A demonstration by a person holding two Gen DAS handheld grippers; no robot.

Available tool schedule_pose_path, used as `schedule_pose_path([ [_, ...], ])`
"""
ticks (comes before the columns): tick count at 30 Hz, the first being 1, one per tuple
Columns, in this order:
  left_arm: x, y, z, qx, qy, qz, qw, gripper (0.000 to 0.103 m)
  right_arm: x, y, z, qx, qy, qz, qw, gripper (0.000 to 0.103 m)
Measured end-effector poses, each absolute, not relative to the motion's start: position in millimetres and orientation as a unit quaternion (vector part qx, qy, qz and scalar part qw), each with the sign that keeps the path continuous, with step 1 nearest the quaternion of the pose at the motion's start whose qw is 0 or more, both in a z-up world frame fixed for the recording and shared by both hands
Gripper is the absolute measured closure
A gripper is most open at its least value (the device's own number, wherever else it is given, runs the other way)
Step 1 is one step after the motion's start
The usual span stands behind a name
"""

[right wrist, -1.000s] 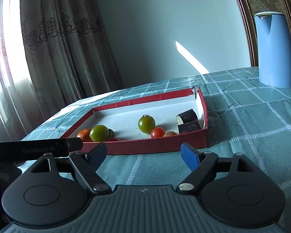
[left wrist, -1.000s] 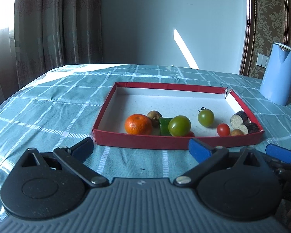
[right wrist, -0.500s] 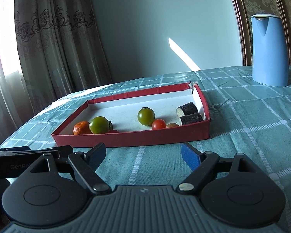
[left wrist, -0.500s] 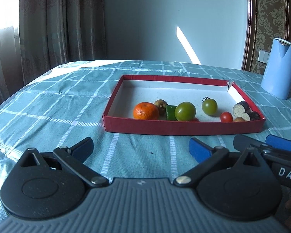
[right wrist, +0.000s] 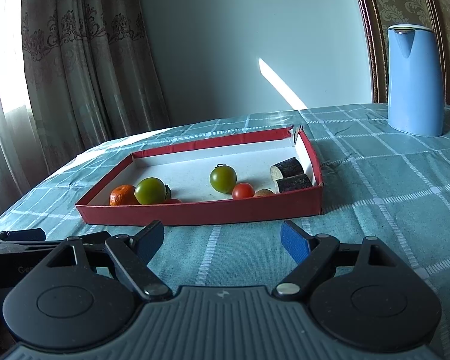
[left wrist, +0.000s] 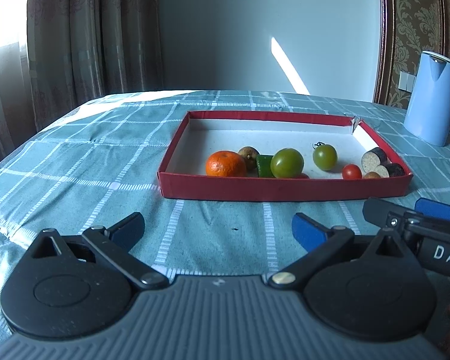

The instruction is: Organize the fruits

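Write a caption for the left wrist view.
Open left gripper faces a shallow red cardboard tray of fruit on the teal checked tablecloth.

Matt red cardboard tray point(left wrist: 285, 192) on a woven checked tablecloth point(left wrist: 75, 174); inside, glossy smooth tomatoes point(left wrist: 286, 163) beside a dimpled orange point(left wrist: 225, 164); behind, a smooth plastic jug point(right wrist: 415, 81).
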State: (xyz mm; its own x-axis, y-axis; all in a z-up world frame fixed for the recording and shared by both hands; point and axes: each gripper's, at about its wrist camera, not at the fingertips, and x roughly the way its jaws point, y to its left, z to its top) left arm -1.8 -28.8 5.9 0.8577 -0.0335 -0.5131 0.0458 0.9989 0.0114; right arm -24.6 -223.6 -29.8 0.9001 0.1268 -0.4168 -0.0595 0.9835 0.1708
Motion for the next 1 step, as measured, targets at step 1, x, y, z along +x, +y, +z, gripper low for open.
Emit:
schedule_pose_path([
  [1, -1.7, -28.9, 5.6, 0.012, 0.265, -0.022, 0.964, 0.0, -24.3, -223.8, -30.0, 0.077, 0.219, 0.048, 0.971, 0.018],
])
